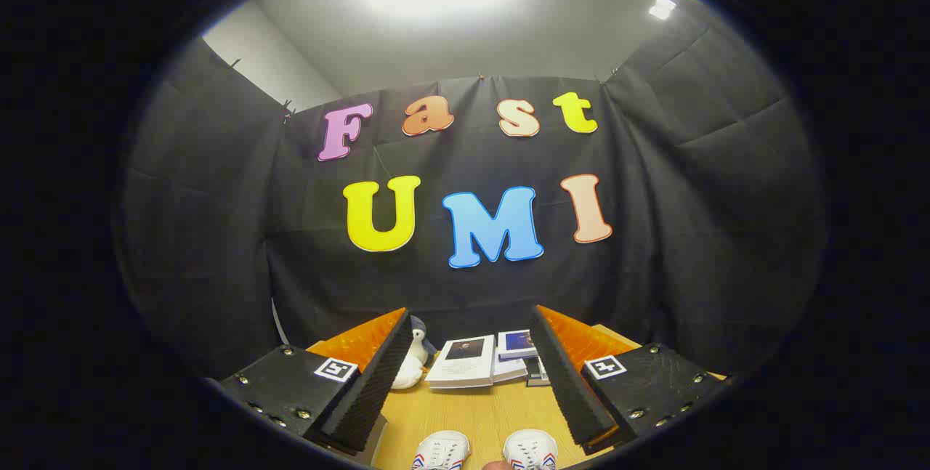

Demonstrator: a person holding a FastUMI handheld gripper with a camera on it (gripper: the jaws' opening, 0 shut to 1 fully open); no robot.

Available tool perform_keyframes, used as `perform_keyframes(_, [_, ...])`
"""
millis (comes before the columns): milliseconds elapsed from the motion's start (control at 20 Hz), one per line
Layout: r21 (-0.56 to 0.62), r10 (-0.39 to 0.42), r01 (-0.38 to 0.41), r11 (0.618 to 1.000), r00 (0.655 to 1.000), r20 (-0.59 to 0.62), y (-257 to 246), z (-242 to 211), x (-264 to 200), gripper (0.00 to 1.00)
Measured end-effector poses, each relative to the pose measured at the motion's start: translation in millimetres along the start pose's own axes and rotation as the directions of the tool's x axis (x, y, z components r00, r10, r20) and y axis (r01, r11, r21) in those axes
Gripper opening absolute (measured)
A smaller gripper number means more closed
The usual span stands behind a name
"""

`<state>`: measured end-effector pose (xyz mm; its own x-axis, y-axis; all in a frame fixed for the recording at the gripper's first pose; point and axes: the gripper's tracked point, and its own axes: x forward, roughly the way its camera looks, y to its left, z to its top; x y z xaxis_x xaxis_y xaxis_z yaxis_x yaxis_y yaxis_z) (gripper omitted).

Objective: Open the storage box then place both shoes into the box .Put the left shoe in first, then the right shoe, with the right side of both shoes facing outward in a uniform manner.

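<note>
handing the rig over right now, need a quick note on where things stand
Gripper: open, fingers wide apart, holding nothing, raised above the wooden table.
Shoes: two white sneakers side by side on the table between the fingers, toes showing, both untouched.
Beyond the fingers: a stack of books and a small plush bird by the left finger.
Storage box: can't place it from here.
Done: nothing visible. Left: open box, left shoe, then right shoe.

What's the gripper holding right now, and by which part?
Nothing. The gripper is open, its fingers wide apart over the table; the two shoes lie untouched between them.
</note>
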<state>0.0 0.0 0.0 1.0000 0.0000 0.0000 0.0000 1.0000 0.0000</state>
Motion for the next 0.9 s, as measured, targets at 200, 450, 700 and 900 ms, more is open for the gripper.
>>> perform_keyframes(200, [-0.017,0.001,-0.001,1.000,1.000,0.020,2,8,-2,0.98])
perform_keyframes(450, [-0.030,0.006,-0.006,1.000,1.000,0.021,2,5,-11,0.98])
perform_keyframes(700, [-0.025,0.003,-0.003,1.000,1.000,0.011,-5,3,-13,0.98])
perform_keyframes(900, [0.012,0.019,-0.019,1.000,1.000,0.017,-5,2,-15,0.98])
